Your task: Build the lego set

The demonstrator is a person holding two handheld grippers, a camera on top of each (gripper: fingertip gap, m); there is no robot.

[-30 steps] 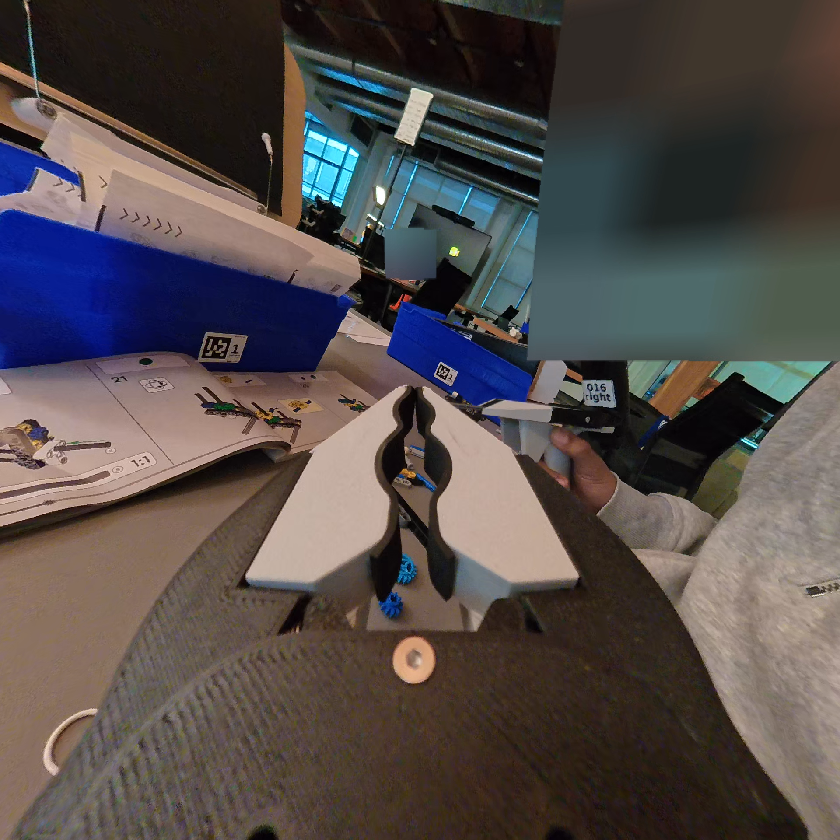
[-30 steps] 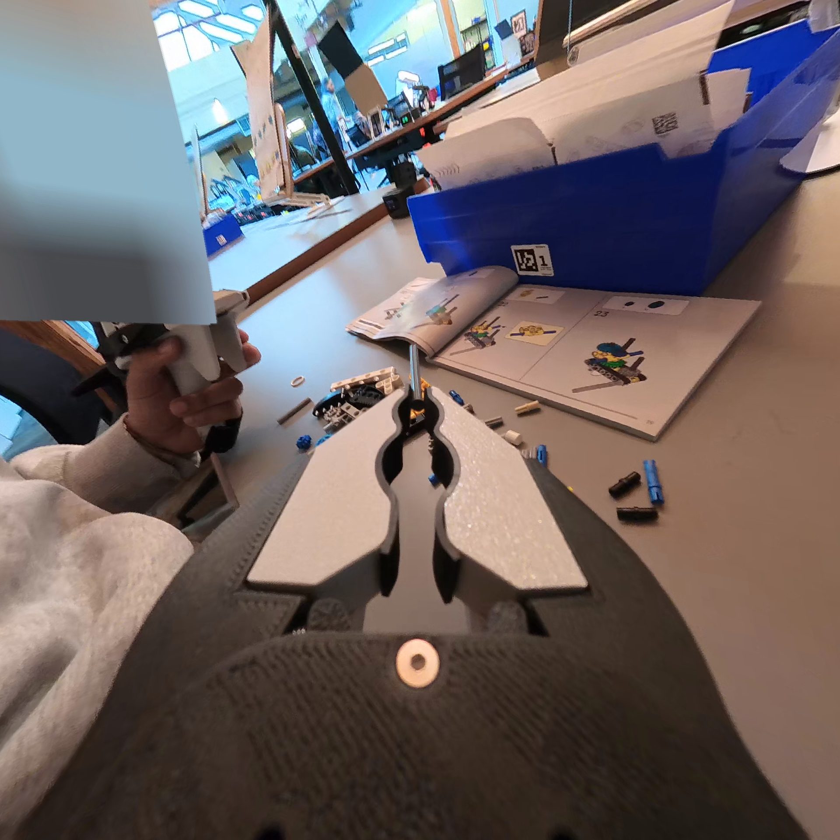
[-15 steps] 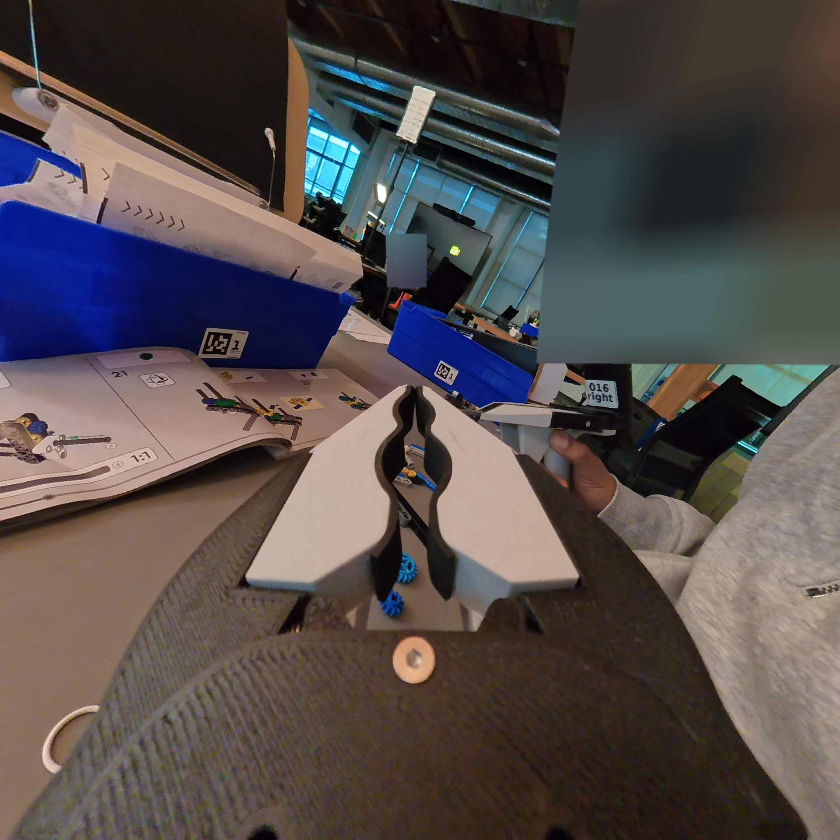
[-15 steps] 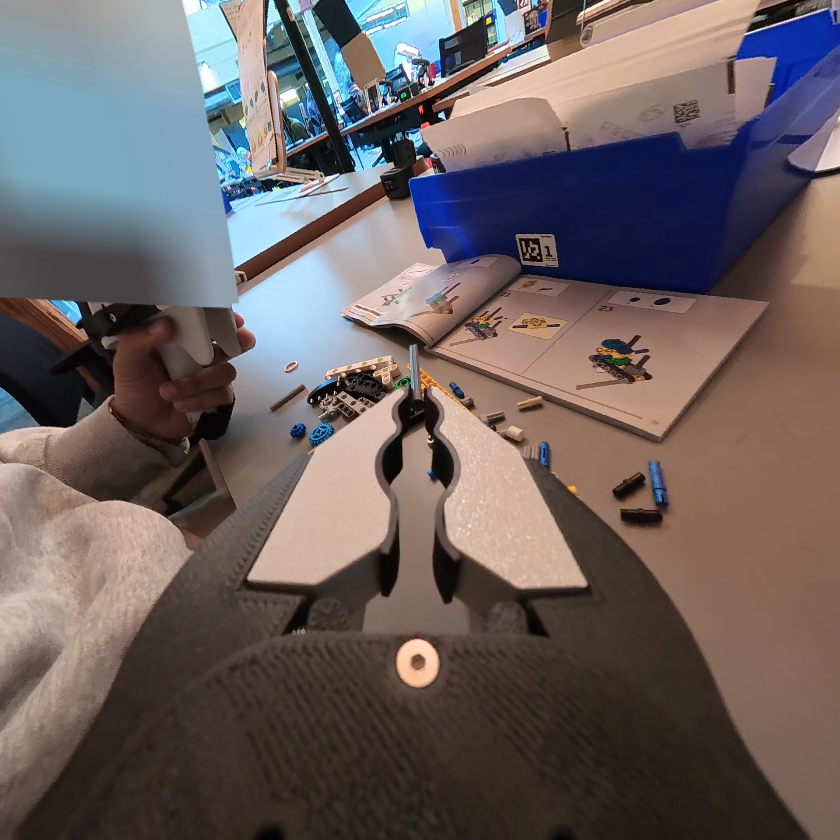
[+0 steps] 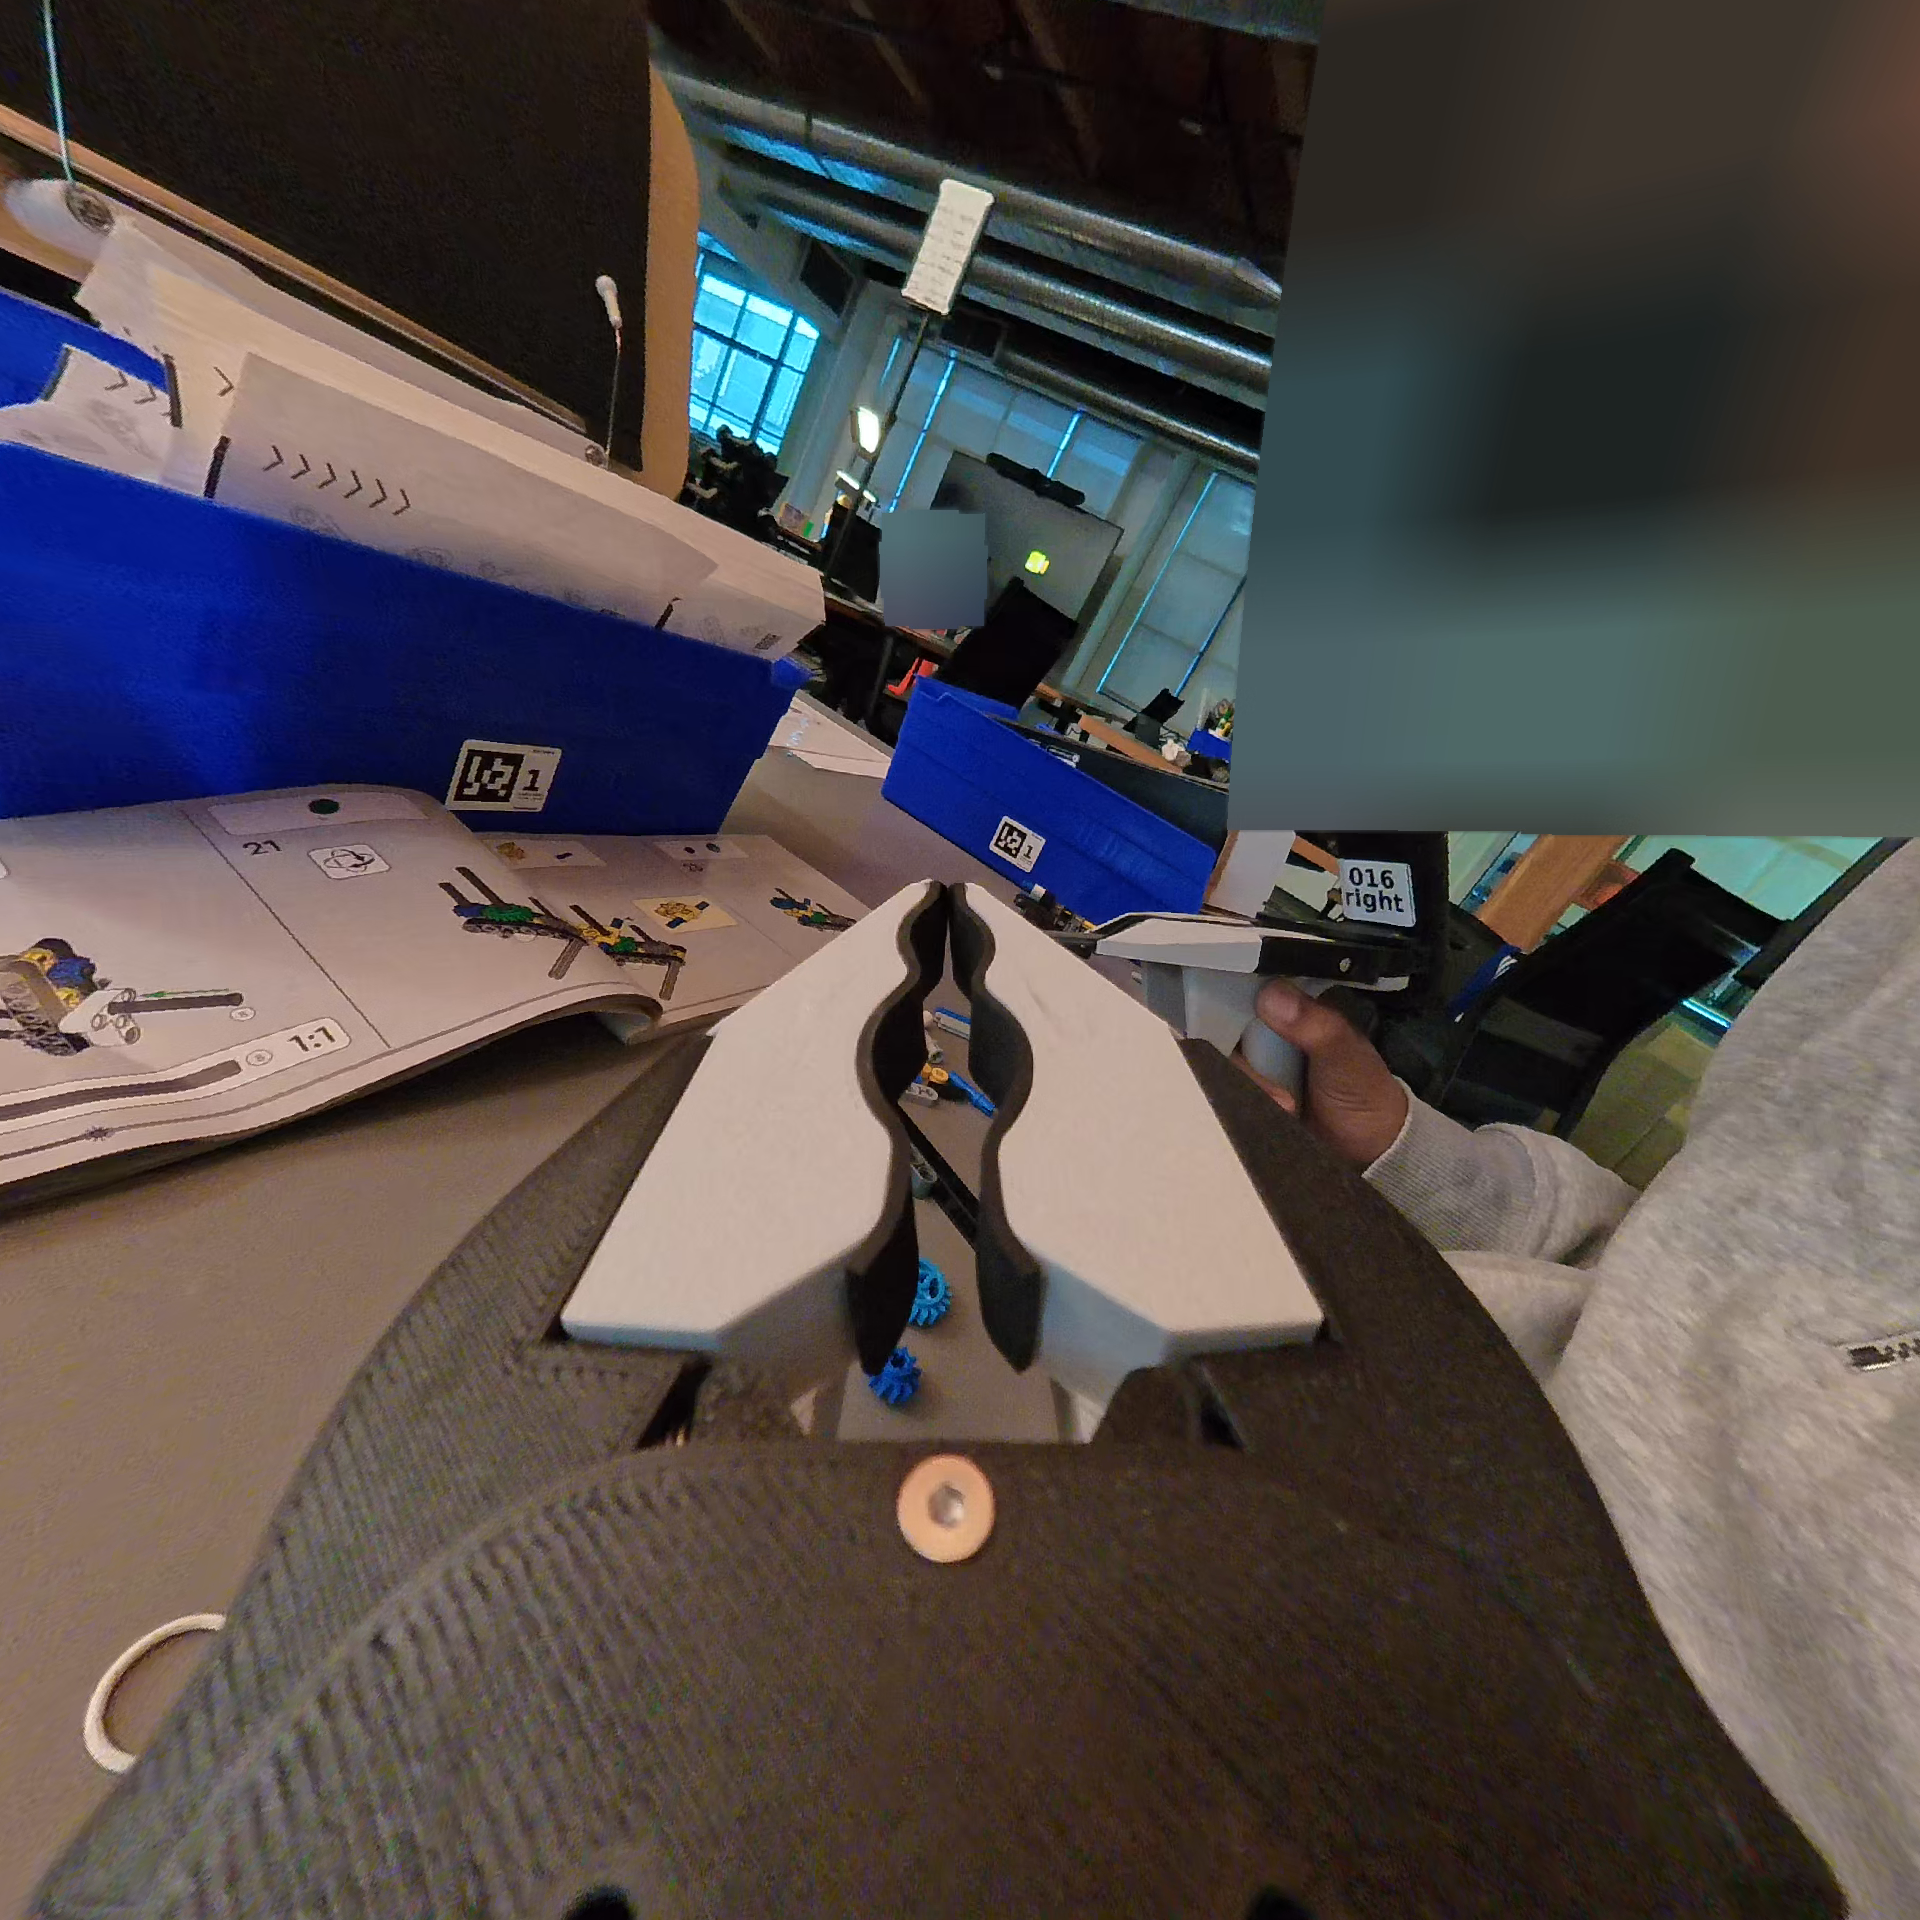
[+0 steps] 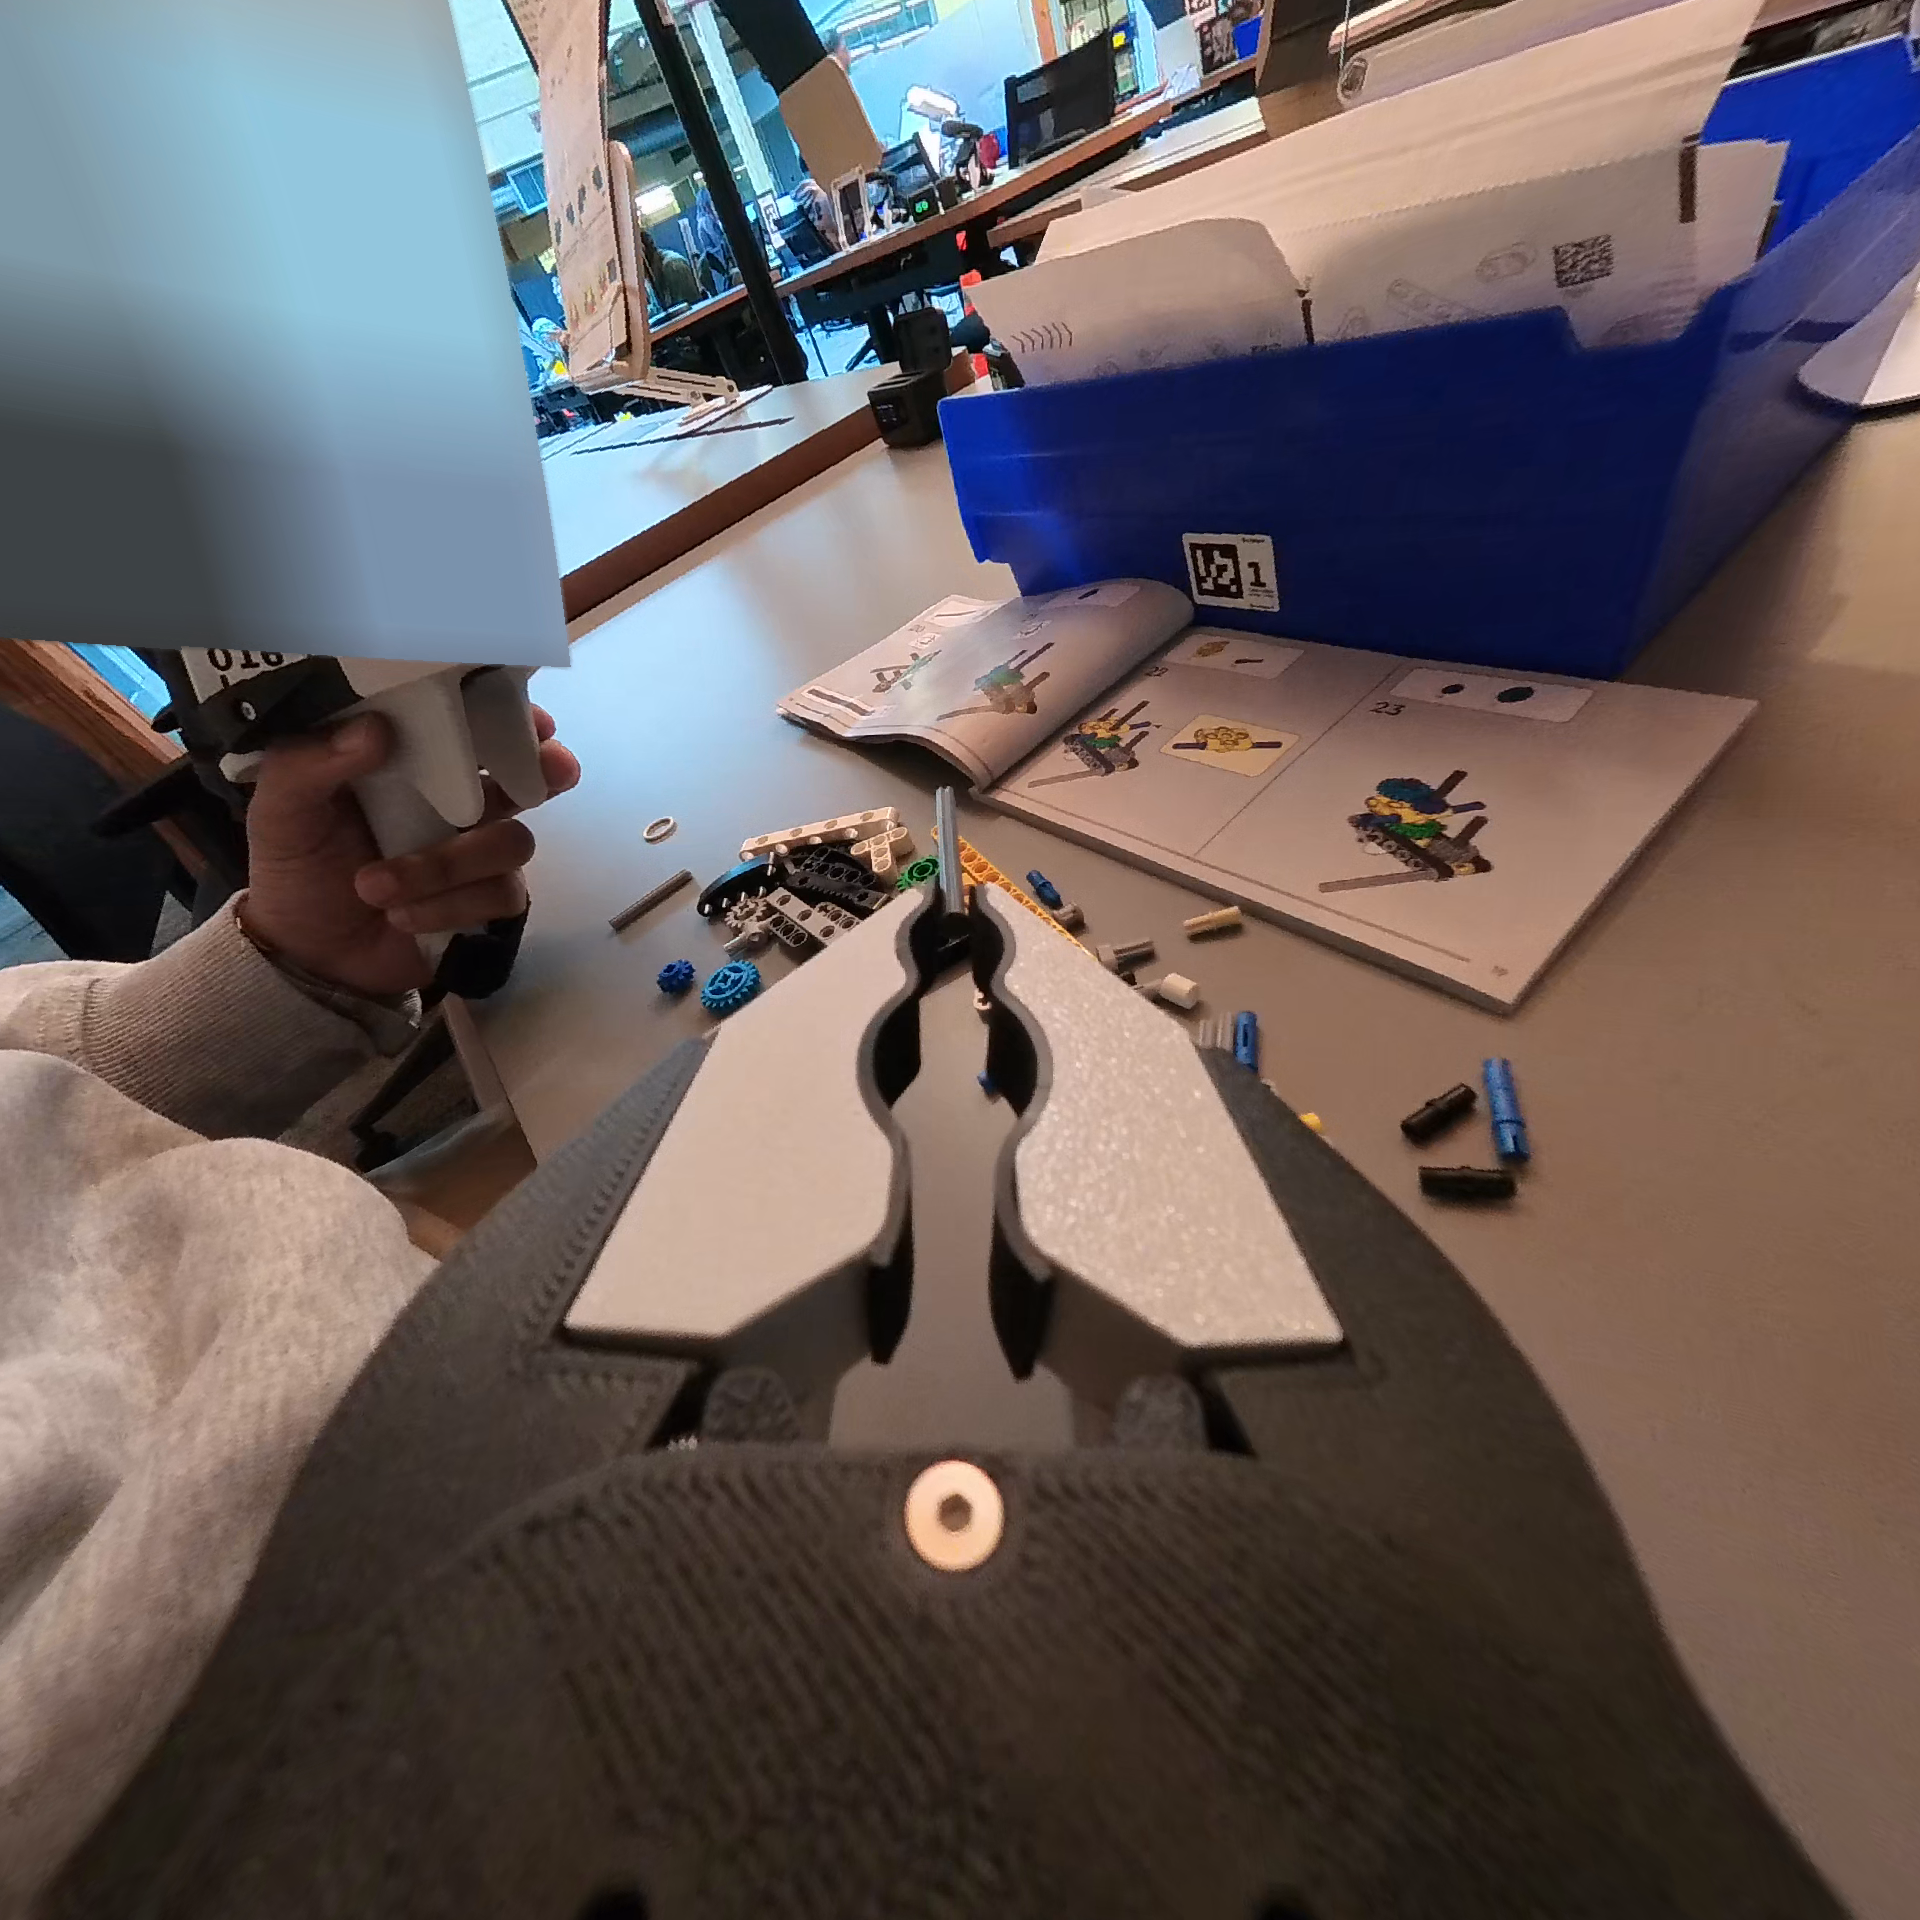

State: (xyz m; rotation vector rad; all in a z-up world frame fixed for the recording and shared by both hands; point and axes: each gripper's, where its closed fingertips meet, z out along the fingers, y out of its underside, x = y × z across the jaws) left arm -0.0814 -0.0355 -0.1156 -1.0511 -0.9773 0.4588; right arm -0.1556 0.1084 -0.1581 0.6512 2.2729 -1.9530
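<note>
Right gripper (image 6: 948,914): tips pinched on a slim grey axle (image 6: 945,847) standing upright, black bush at its base. Left gripper (image 5: 945,899): tips together, empty.

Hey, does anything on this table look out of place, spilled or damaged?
Nothing looks damaged. Loose lego pieces lie scattered on the table beside the open instruction booklet, which suits a build in progress. The right claw is shut on a grey axle that sticks up past its tips; the left claw is shut, empty.
</note>
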